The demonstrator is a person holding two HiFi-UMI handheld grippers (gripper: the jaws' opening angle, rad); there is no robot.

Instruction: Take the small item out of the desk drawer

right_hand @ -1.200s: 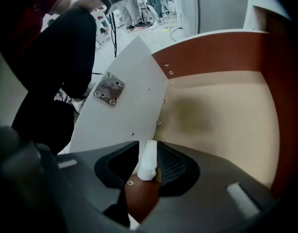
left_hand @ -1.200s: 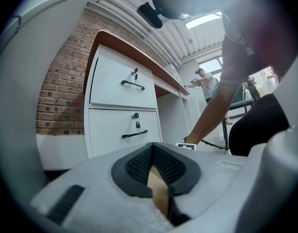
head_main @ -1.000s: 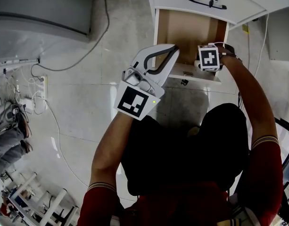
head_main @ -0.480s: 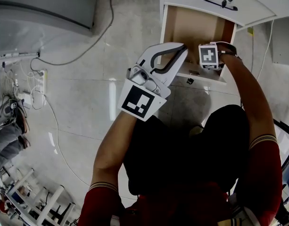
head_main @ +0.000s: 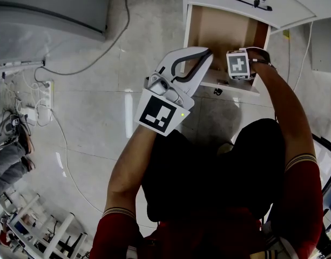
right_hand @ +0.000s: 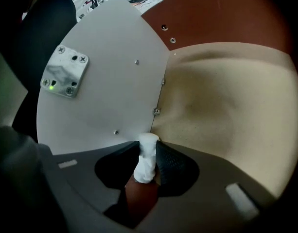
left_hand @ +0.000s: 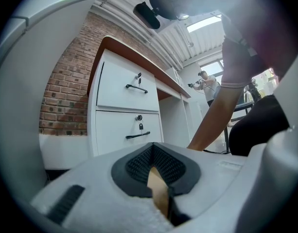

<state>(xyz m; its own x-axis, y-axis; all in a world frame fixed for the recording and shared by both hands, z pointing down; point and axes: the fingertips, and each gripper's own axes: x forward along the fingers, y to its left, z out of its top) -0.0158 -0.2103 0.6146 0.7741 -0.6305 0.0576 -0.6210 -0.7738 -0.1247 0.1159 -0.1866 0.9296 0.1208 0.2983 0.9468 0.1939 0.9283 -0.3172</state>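
Observation:
The desk drawer (head_main: 222,34) stands pulled open, its tan floor bare in the head view. My right gripper (right_hand: 149,166) points steeply down into it, and from above only its marker cube (head_main: 238,65) shows. A small white item (right_hand: 147,154) stands upright between the dark pads, near the corner where the drawer's white side wall (right_hand: 105,91) meets the floor (right_hand: 221,106). The jaws have just been closing on this item and now press it. My left gripper (head_main: 205,52) hovers level at the drawer's left front, jaws together and empty; its pads (left_hand: 163,169) meet.
Above the open drawer sits a shut white drawer with a black handle (head_main: 246,1). The left gripper view shows a white drawer unit (left_hand: 129,110) against a brick wall (left_hand: 66,96). Cables (head_main: 73,74) run over the tiled floor on the left. A person stands far off (left_hand: 207,84).
The head view has shifted slightly, so the drawer sits a little further right. Both grippers keep their places; the right one stays in the drawer.

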